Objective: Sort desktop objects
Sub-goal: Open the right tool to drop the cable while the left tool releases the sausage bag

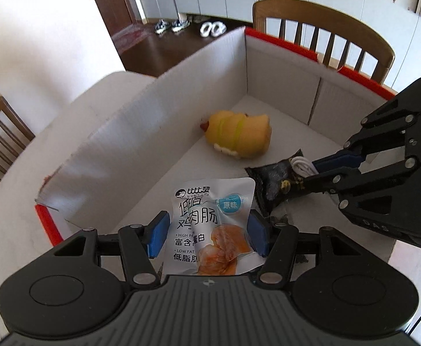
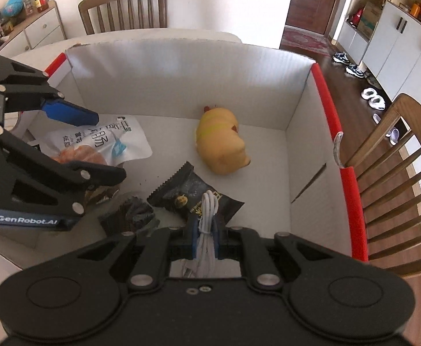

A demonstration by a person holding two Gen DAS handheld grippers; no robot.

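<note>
White pouch (image 1: 210, 227) clamped in left claw (image 1: 207, 235), low over near left of box (image 1: 282, 66). Coiled white cable (image 2: 207, 227) pinched in right claw (image 2: 206, 240), pressed together, just above black packet (image 2: 193, 196) on box floor. Yellow toy (image 2: 220, 141) lying farther in, apart. Crumpled dark wrapper (image 2: 129, 214) beside packet. Chair (image 2: 400, 178) right of box.
</note>
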